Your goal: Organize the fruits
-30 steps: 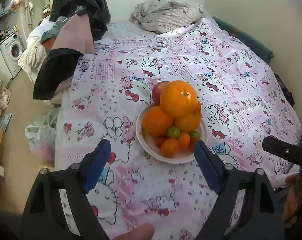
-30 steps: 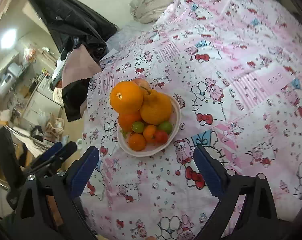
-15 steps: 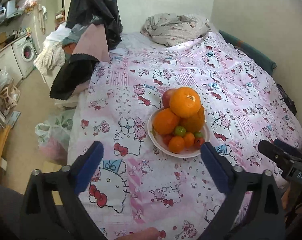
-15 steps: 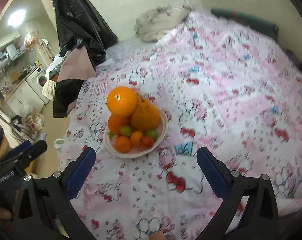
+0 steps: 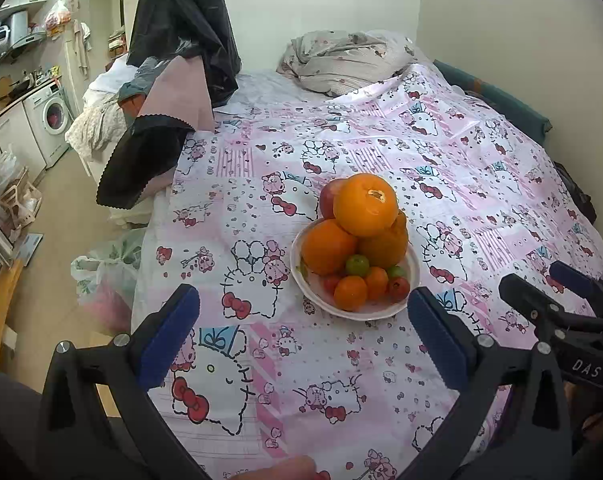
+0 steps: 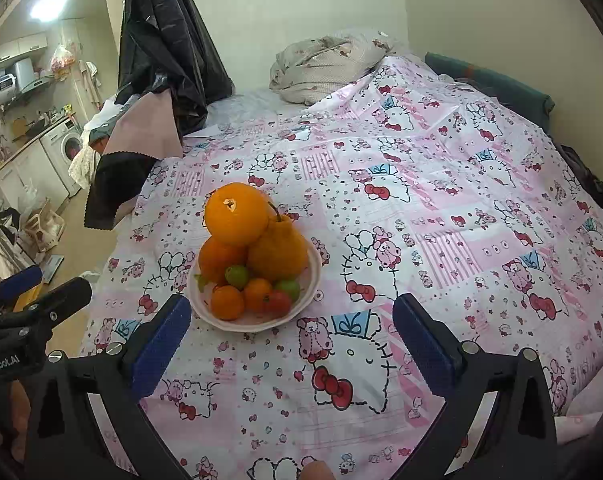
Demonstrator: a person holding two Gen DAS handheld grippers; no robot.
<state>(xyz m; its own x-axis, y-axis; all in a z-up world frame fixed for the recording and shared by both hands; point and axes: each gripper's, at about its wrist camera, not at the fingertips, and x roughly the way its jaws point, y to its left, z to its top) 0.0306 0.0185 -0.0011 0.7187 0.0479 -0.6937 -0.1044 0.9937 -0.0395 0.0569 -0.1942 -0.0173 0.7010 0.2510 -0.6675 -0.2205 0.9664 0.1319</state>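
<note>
Two wrist views of a bed (image 5: pixel 381 380) spread with a pink cartoon-print sheet. A white plate (image 5: pixel 412 268) stands on the sheet toward its near edge and holds all the fruit in view, heaped in a pile. The top orange (image 5: pixel 367 205) rests on two larger orange fruits; the right one, a knobbed citrus (image 6: pixel 277 254), carries a short stem. A red apple (image 5: pixel 327 200) shows behind the pile. Along the near rim lie small fruits: two green ones, several small orange ones and a red tomato (image 5: pixel 398 288). No fruit shows on the sheet outside the plate.

The left hand-held gripper (image 5: pixel 301 328) has its blue pads wide apart and holds nothing; the plate lies just beyond and slightly right of the midline between its fingertips. The right hand-held gripper (image 6: pixel 291 330) is likewise spread and empty; from it the plate lies ahead and to the left, just past its left pad (image 6: pixel 163 340). Both stand near the plate, at the near edge of the bed. Neither is plainly closer. The pile has no long axis; its height is its main dimension.

The scene fits two stages: fruit gathered on the plate as the finished arrangement, or a heap awaiting sorting. The pictures do not settle which.

Far left: dark and pink cloths (image 5: pixel 161 120) hang over the bed edge; a folded blanket (image 5: pixel 341 60) lies at the far end.
</note>
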